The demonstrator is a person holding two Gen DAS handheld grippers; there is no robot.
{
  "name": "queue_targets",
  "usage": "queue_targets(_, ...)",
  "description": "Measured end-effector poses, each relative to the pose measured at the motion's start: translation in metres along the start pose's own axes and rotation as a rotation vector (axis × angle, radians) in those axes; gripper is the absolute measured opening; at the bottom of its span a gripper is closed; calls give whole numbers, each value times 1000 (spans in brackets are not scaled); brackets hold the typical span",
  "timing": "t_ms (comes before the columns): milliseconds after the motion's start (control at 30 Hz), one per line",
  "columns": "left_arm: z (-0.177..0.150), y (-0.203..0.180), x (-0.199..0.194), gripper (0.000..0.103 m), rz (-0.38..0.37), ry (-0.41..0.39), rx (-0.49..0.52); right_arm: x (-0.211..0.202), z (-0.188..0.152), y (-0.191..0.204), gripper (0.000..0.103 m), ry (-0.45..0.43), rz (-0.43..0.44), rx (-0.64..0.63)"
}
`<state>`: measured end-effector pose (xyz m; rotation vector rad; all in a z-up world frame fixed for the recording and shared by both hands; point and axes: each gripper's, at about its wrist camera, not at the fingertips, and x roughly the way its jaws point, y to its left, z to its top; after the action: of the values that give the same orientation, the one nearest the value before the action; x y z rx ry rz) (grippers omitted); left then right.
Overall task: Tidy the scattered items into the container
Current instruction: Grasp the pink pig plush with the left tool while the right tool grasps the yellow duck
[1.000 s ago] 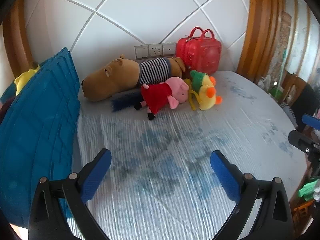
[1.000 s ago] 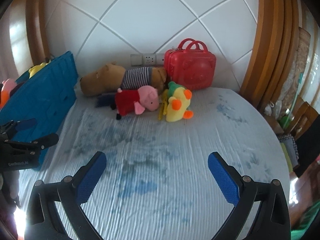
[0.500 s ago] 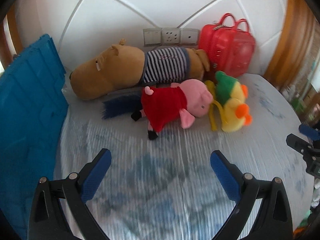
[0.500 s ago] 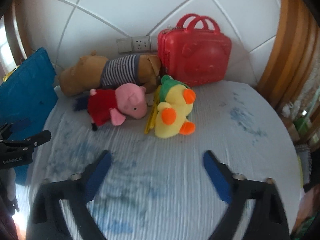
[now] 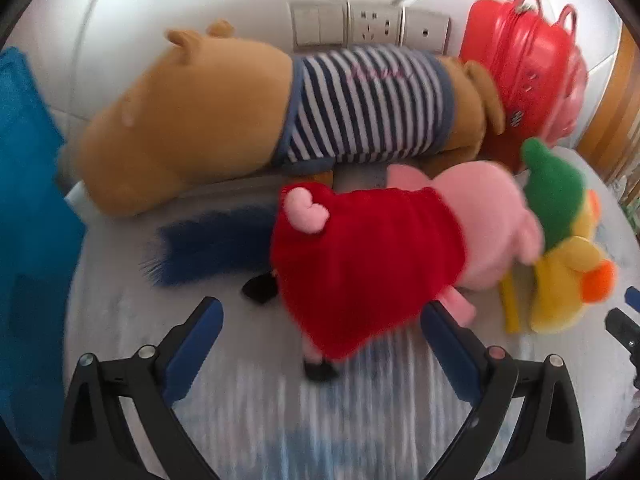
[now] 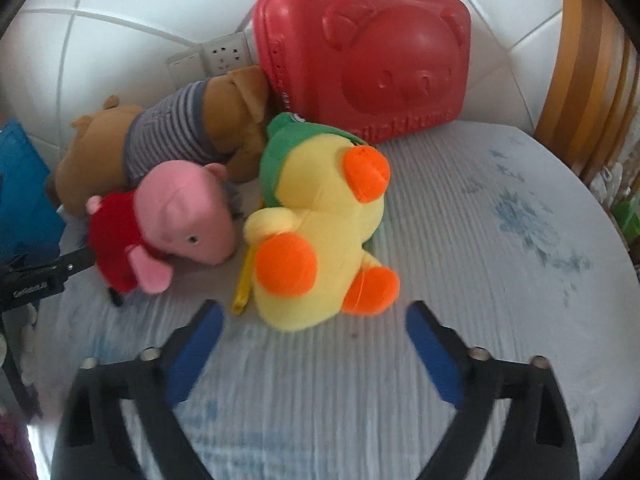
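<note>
Reaching for toys: your left tongs (image 5: 320,312) gape at pig plush (image 5: 372,264), right tongs (image 6: 314,320) gape before duck plush (image 6: 320,232), both on bed. Next: close, carry to blue container (image 5: 28,200) at left.

The pig plush (image 5: 372,256) lies at frame centre, the bear plush (image 5: 248,128) behind it, the duck plush (image 5: 560,248) at right.

Both hand-held grippers (open) moved nearer the toys (image 5: 372,264).
</note>
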<state>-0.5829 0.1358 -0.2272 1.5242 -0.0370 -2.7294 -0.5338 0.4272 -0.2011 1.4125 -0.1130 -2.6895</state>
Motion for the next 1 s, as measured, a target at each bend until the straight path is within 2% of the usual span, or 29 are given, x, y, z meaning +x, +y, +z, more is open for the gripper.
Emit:
queue_targets(100,2,-1,27,103,-31,-4,-17,24,5,-1,100,-2,-3,-10)
queue_targets(300,-1,-13,38,103,-131,-32,-12,72,5,2,103,-14,-36,-28)
queue_targets(333,-1,-15,40,97,-148,-36,-11,77,6,3,103,-11,-44,-36)
queue_targets(400,-2,-18,43,79,-181,-46,-9,85,7,2,102,3,-58,-34)
queue_targets(433,-2,-21,38,73,-170,-48,-5,86,8,0,97,16,-51,-21)
queue_targets(500,-5,-24,28,70,-156,-35,1,84,9,-1,90,29,-49,-26)
queue_targets(633,-18,-34,0,65,-119,-4,33,63,9,2,66,46,-42,-40)
queue_targets(833,-57,-44,-45,60,-74,53,55,32,-13,-4,63,121,-19,-21)
queue_targets(1000,-94,-45,-80,59,-65,108,50,0,-50,-2,63,184,6,-55)
